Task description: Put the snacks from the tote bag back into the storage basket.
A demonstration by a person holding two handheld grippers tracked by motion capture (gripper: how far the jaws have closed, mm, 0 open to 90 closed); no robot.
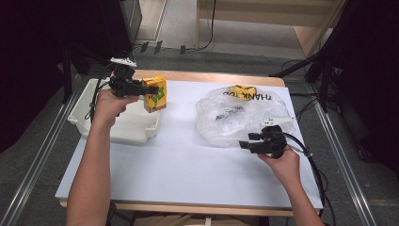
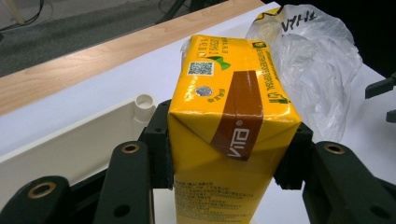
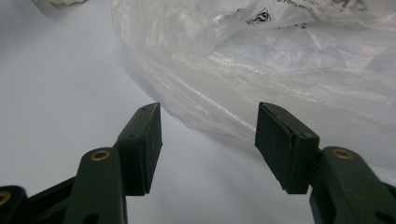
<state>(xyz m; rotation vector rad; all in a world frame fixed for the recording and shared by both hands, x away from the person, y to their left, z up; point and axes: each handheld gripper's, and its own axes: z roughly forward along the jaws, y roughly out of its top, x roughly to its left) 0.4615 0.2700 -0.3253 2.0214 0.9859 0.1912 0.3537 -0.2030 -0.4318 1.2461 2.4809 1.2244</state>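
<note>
At the far left of the high view, a white plastic bin (image 1: 85,109) is sitting on the left edge of the counter (image 1: 188,165), which is lying under a white sheet. A person's left forearm is reaching up from the bottom left of the frame, and the left tool (image 1: 149,89) is pinching a yellow juice carton (image 1: 155,94) in the upper left, over the bin's far right corner. In the left gripper view, the two black jaws are pressing against opposite sides of the carton (image 2: 229,121), which is standing upright at the centre of the frame with a brown tape strip (image 2: 240,112) running over its top; the bin's rim (image 2: 84,135) is showing at the left behind the jaw, and whether the carton's base is touching anything cannot be told.

Right of centre in the high view, a crumpled clear plastic bag (image 1: 240,115) printed with black lettering is lying on the counter, well apart from the carton. At the lower right, the right tool (image 1: 245,142) is hovering just beside the bag's near edge, pointing toward the left of the frame. In the right gripper view, its jaws are standing spread with nothing between them (image 3: 208,140), and the bag (image 3: 280,70) is lying just beyond the tips, in the upper right of the frame.
</note>
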